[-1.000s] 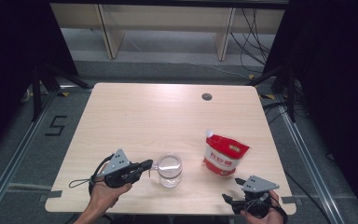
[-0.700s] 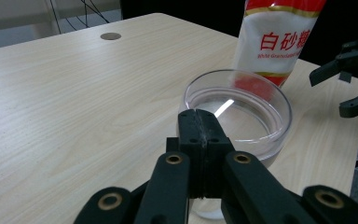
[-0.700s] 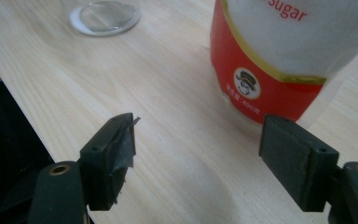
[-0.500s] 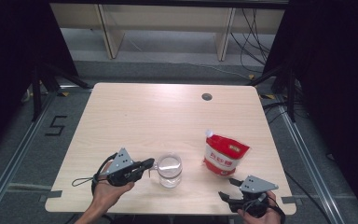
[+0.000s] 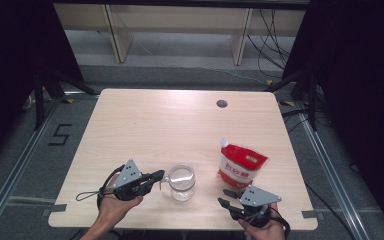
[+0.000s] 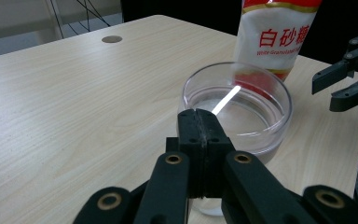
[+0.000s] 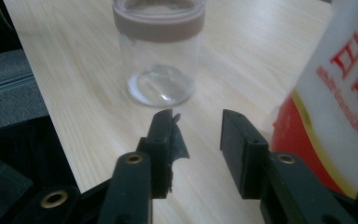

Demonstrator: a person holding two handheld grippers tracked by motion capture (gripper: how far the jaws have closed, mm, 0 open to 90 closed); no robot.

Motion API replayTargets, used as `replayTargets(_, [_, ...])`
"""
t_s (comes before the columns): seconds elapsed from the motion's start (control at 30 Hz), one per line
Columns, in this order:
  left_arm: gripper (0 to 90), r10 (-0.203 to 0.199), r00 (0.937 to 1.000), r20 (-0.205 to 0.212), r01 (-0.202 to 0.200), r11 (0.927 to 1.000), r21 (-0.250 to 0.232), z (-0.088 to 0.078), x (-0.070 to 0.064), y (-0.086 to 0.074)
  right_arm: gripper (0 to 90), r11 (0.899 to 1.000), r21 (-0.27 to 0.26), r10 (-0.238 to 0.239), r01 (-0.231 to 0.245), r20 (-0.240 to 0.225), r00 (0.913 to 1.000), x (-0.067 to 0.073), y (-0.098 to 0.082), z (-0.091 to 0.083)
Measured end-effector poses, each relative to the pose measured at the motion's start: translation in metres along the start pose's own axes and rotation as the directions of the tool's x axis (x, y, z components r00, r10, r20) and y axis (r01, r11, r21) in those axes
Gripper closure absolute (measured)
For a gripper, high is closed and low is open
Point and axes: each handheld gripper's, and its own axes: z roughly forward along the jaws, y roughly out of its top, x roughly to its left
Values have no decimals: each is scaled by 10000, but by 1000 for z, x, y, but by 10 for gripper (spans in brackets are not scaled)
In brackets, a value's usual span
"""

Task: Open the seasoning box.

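The sugar bag (image 5: 240,167) stands right of the glass jar (image 5: 182,181), near your table (image 5: 180,120) edge, both unmoved. Your left gripper (image 5: 156,178) stays clamped on the jar's handle. Your right gripper (image 5: 226,196), empty, has just been closing, now half open and shifted left beside the bag.

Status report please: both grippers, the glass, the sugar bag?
Left gripper shut, at glass. Right gripper empty, jaws just been closing, near sugar bag. Nothing in the way.
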Motion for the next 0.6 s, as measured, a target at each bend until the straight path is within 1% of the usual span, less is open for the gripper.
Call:
replayTargets(0.07, [890, -6, 10000, -23, 6, 10000, -7, 0, 0, 0, 696, 9999, -97, -52, 53, 107, 9999, 0, 4, 2])
replayTargets(0.1, [890, 99, 10000, -1, -99, 10000, -11, 0, 0, 0, 707, 9996, -292, -32, 35, 108, 9999, 1, 7, 5])
replayTargets(0.13, [890, 13, 10000, -8, -13, 10000, 16, 0, 0, -1, 713, 9996, -274, -73, 75, 91, 9999, 1, 9, 7])
replayTargets(0.2, [890, 15, 10000, -18, -15, 10000, 36, 0, 0, -1, 729, 9995, -290, -140, 145, 153, 9998, 0, 13, 9])
replayTargets(0.23, [890, 15, 10000, -25, -15, 10000, 10, 0, 0, -1, 743, 9987, -450, -233, 236, 74, 9997, 0, 15, 12])
replayTargets(0.27, [890, 33, 10000, -10, -33, 10000, 23, 0, 0, -1, 754, 9989, -459, -50, 54, 90, 9999, 1, 16, 13])
replayTargets(0.33, [890, 30, 10000, 0, -30, 10000, 48, 0, 1, -1, 781, 9978, -598, -304, 302, -40, 9995, -1, 20, 18])
replayTargets(0.37, [890, 22, 10000, 5, -22, 10000, 62, 0, 1, -1, 798, 9976, -621, -294, 294, 10, 9996, 0, 21, 20])
replayTargets(0.4, [890, 13, 10000, 3, -13, 10000, 58, 0, 1, -1, 808, 9970, -679, -378, 372, -73, 9993, 0, 23, 23])
replayTargets(0.43, [890, 73, 10000, 3, -73, 9999, 92, -1, 1, -1, 828, 9968, -733, -332, 327, -52, 9994, 0, 25, 25])
replayTargets(0.47, [890, 49, 10000, 46, -50, 10000, 70, -1, 2, -1, 851, 9961, -710, -541, 531, -128, 9985, 1, 26, 27])
replayTargets(0.5, [889, 67, 10000, 33, -67, 9999, 96, -1, 1, -2, 863, 9957, -714, -606, 590, -203, 9980, 1, 28, 29])
replayTargets(0.53, [890, 80, 9999, 62, -80, 9999, 72, -1, 1, -2, 867, 9956, -659, -681, 671, -132, 9976, 2, 29, 29])
replayTargets(0.6, [890, 64, 9999, 95, -64, 10000, 71, -1, 1, -2, 884, 9946, -699, -785, 773, -146, 9968, 2, 33, 32])
